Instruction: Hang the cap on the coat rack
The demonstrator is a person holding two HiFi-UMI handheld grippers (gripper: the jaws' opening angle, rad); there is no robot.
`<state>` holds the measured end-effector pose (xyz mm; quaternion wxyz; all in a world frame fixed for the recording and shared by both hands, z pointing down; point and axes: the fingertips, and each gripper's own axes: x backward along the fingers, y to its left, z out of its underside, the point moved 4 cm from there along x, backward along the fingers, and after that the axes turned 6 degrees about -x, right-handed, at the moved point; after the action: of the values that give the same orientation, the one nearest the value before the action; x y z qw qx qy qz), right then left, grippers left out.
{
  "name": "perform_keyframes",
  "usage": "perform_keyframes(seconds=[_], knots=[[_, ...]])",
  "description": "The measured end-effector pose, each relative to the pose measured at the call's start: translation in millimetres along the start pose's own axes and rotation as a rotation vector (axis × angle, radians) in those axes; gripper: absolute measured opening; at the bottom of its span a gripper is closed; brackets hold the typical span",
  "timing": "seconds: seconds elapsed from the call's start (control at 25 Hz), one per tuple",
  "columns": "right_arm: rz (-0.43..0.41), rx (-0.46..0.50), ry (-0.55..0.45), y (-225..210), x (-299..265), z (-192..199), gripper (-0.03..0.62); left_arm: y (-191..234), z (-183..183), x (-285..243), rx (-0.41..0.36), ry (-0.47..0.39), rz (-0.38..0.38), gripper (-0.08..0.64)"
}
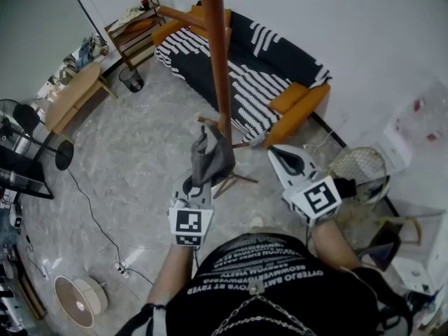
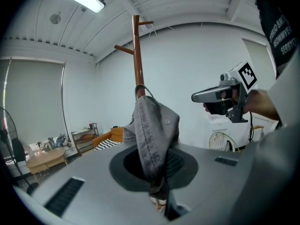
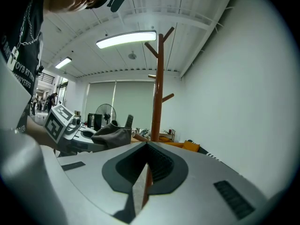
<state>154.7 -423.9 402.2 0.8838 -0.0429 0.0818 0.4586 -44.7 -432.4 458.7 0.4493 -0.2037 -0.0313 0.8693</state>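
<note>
A grey cap (image 1: 210,158) stands crumpled between the jaws of my left gripper (image 1: 201,186), which is shut on its lower edge. In the left gripper view the cap (image 2: 154,135) rises from the left gripper (image 2: 159,191) right in front of the brown wooden coat rack (image 2: 137,55). The rack's pole (image 1: 217,54) stands just beyond the cap, with pegs higher up. My right gripper (image 1: 288,159) hovers to the right of the pole, shut and empty. From the right gripper (image 3: 140,191) I see the rack (image 3: 160,93) ahead and the cap (image 3: 112,136) at the left.
An orange sofa with a black-and-white throw (image 1: 245,68) sits behind the rack. A wooden table (image 1: 73,93), a bin (image 1: 131,80) and a shelf (image 1: 133,26) are at the far left. A fan (image 1: 77,301), floor cable (image 1: 91,215) and racket (image 1: 360,165) lie nearby.
</note>
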Motion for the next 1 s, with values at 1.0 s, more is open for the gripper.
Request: perform_keyframes(seconds=[1.0], knots=[[-0.009, -0.011, 0.056, -27.8, 0.8, 15.6, 0.004, -34.9, 47.3, -56.7, 0.004, 0.145, 0.077, 0.107]])
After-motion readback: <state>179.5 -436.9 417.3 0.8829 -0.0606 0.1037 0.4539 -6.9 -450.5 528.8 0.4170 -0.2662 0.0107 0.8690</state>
